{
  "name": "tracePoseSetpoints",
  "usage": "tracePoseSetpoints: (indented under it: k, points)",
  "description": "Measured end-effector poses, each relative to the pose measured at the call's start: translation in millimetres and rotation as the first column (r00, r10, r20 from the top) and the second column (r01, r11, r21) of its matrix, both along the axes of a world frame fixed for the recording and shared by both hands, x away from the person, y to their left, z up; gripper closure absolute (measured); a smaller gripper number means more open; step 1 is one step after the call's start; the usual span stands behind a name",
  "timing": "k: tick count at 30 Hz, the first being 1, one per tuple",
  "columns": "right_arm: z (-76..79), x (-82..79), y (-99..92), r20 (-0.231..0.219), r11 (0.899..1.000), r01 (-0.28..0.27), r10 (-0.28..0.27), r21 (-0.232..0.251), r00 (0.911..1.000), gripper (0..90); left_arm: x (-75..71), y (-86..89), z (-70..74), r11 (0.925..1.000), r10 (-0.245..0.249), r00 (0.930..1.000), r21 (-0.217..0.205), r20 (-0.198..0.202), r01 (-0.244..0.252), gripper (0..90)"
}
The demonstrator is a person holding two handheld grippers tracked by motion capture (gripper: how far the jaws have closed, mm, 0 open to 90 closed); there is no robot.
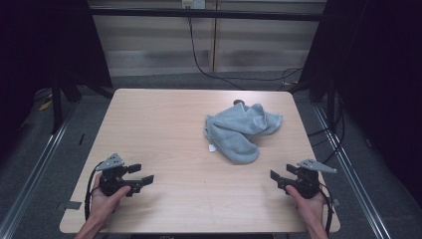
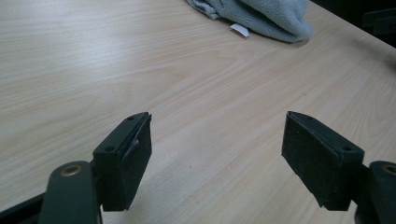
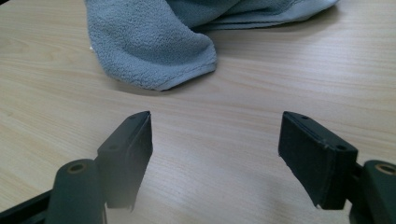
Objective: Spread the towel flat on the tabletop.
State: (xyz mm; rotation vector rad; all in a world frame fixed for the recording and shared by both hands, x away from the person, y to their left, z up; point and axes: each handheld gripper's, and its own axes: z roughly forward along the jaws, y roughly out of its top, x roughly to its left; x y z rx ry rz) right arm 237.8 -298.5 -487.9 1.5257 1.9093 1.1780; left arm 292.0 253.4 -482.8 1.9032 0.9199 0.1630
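A crumpled grey towel (image 1: 241, 130) lies on the wooden table (image 1: 164, 124), right of centre, with a small white tag (image 1: 212, 148) at its near left edge. My left gripper (image 1: 141, 175) rests near the front left of the table, held by a hand, jaws open and empty. My right gripper (image 1: 276, 178) sits near the front right, also open and empty. In the left gripper view the towel (image 2: 261, 16) lies far ahead, beyond the open jaws (image 2: 217, 158). In the right gripper view the towel (image 3: 154, 46) is close ahead of the open jaws (image 3: 215, 156), not touching them.
A small dark round object (image 1: 239, 102) peeks out behind the towel's far edge. Black cables (image 1: 209, 69) run across the floor beyond the table. Metal rails (image 1: 30, 169) flank the table on both sides.
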Motion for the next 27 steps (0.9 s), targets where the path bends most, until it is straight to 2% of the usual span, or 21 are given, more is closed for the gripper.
tracePoseSetpoints:
  k: [4, 5, 7, 9, 11, 13, 18, 22, 23, 24, 26, 27]
  points:
    - [-0.1, 0.2, 1.0, -0.002, 1.0, -0.009, 0.009, -0.018, 1.0, 25.8, 1.6, -1.4, -0.9, 1.0, -0.003, 1.0, 0.003, -0.005, 0.003, 24.2]
    - [0.9, 0.9, 2.0, -0.019, 0.999, 0.014, -0.015, -0.036, 0.9997, 25.1, 2.1, -2.2, -1.3, 1.0, -0.005, 1.0, 0.004, -0.005, 0.005, 24.2]
    - [3.1, 3.7, 1.2, -0.027, 1.0, -0.012, 0.011, -0.013, 0.9996, 25.0, 3.3, -5.1, -3.0, 0.9999, -0.008, 0.9999, 0.011, -0.008, 0.008, 24.2]
    - [5.0, 5.6, 1.3, -0.031, 1.0, -0.019, 0.019, -0.011, 0.9993, 25.3, 5.1, -8.8, -4.8, 0.9996, -0.019, 0.9997, 0.021, -0.015, 0.02, 24.1]
    - [12.9, 12.9, 2.7, -0.017, 0.998, -0.062, 0.062, 0.015, 0.9979, 29.7, 5.6, -11.9, -4.9, 0.9989, -0.031, 0.9994, 0.033, -0.013, 0.032, 24.1]
    - [19.5, 19.9, 6.7, -0.003, 0.996, -0.088, 0.088, 0.013, 0.9961, 31.6, 4.0, -13.4, -3.1, 0.9989, -0.038, 0.9993, 0.027, -0.007, 0.038, 24.1]
    - [32.1, 41.1, 27.7, 0.005, 0.983, -0.185, 0.185, -0.009, 0.9828, 34.4, 3.2, -11.5, -2.4, 0.9984, -0.04, 0.9992, 0.041, 0.005, 0.04, 24.0]
    - [37.5, 61.9, 47.4, -0.013, 0.966, -0.26, 0.26, -0.015, 0.9656, 32.8, 3.0, -7.9, -2.7, 0.9992, -0.029, 0.9996, 0.027, 0.002, 0.029, 24.1]
    - [37.5, 61.9, 47.4, -0.013, 0.966, -0.26, 0.26, -0.015, 0.9656, 32.8, 3.1, -7.7, -3.0, 0.9993, -0.027, 0.9996, 0.028, 0.001, 0.027, 24.1]
    - [39.4, 74.1, 53.3, -0.037, 0.957, -0.29, 0.29, -0.002, 0.9563, 28.4, 3.7, -7.0, -3.5, 0.9991, -0.028, 0.9996, 0.032, -0.001, 0.028, 24.3]
    - [43.2, 85.7, 59.1, -0.019, 0.956, -0.293, 0.293, -0.018, 0.956, 29.2, 3.9, -6.2, -4.0, 0.9991, -0.029, 0.9996, 0.031, 0.001, 0.029, 24.3]
    - [44.8, 92.2, 60.9, -0.014, 0.953, -0.303, 0.303, -0.008, 0.953, 28.9, 3.7, -6.3, -4.5, 0.9992, -0.027, 0.9996, 0.029, -0.002, 0.027, 24.4]
